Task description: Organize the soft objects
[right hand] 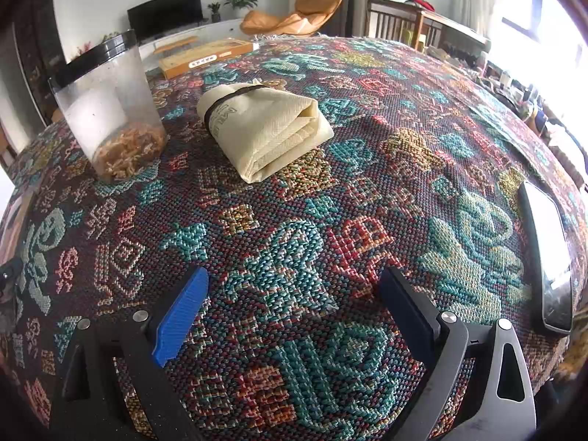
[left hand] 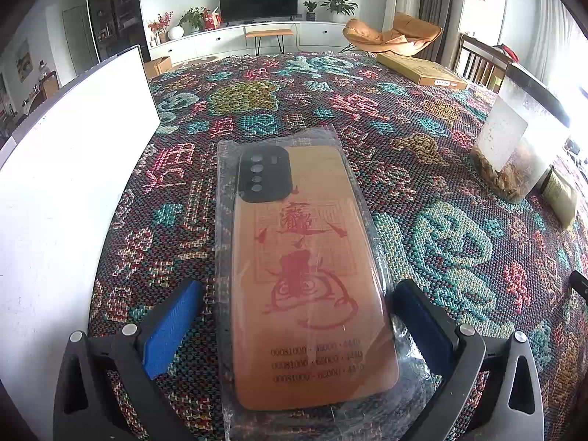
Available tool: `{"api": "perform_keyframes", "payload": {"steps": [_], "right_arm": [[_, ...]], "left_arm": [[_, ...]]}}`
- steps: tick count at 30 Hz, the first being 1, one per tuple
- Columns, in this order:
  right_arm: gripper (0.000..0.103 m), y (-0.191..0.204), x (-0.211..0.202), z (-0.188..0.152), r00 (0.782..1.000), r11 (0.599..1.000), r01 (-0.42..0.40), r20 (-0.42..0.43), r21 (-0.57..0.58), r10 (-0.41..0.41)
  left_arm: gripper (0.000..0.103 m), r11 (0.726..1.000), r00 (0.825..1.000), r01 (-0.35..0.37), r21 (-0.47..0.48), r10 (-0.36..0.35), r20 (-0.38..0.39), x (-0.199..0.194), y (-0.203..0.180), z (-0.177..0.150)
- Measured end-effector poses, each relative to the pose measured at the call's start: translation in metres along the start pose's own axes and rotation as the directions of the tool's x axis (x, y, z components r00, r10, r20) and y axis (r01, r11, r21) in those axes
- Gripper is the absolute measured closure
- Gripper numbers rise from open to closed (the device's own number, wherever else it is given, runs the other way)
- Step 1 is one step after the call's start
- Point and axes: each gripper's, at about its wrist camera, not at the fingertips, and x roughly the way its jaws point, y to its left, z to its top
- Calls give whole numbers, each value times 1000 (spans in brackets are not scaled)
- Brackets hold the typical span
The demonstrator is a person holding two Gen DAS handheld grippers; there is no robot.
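Note:
An orange phone case [left hand: 301,275] with red print lies in a clear plastic sleeve on the patterned cloth. My left gripper [left hand: 294,297] is open, its blue pads [left hand: 172,327] on either side of the case's near end, apart from it. A folded cream cloth bag [right hand: 264,128] bound by a dark band lies on the cloth in the right wrist view. My right gripper [right hand: 294,286] is open and empty, well short of the bag.
A white box [left hand: 70,169] stands at the left. A clear jar [right hand: 110,110] with dried bits stands left of the bag; it also shows in the left wrist view [left hand: 522,139]. A flat cardboard box [right hand: 205,57] lies at the back. A phone [right hand: 547,257] lies at the right.

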Motion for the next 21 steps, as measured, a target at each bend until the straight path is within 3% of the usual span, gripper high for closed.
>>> {"api": "perform_keyframes", "payload": {"steps": [21], "right_arm": [[7,-1,0,-1,1000,1000,0,0,0,0]], "left_arm": [[0,1000,1000,0,0,0,0,0,0,0]]}}
